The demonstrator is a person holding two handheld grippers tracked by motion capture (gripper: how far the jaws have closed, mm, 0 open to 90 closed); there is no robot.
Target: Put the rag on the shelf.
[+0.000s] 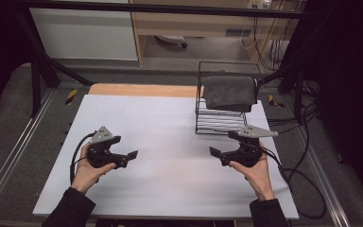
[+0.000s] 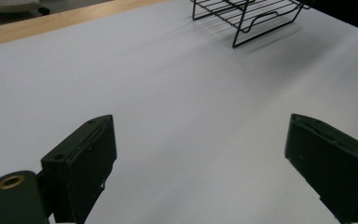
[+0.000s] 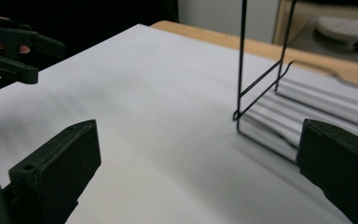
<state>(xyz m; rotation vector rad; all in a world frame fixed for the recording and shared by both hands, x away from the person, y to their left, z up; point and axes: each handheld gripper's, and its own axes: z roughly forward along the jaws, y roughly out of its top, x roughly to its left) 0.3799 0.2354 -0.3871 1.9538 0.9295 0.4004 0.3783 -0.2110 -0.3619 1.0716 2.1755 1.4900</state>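
A black wire rack (image 1: 220,118) stands at the back right of the white table (image 1: 160,127), with a grey towel (image 1: 230,92) draped over its top bar. My left gripper (image 1: 131,155) hovers low over the table's left half, open, with bare white surface between its black jaws (image 2: 200,154). My right gripper (image 1: 214,152) is held low at the right, just in front of the rack, open too, and nothing lies between its jaws (image 3: 198,158). The rack's wire foot (image 3: 256,100) rises close ahead in the right gripper view. The rack's base (image 2: 247,16) lies farther off in the left gripper view.
A wooden strip (image 1: 142,90) borders the table's far edge. Cables (image 1: 302,179) trail over the floor at the right. A white cabinet (image 1: 85,30) and a wooden desk (image 1: 198,21) stand beyond. The left gripper (image 3: 9,51) shows at the far left of the right gripper view.
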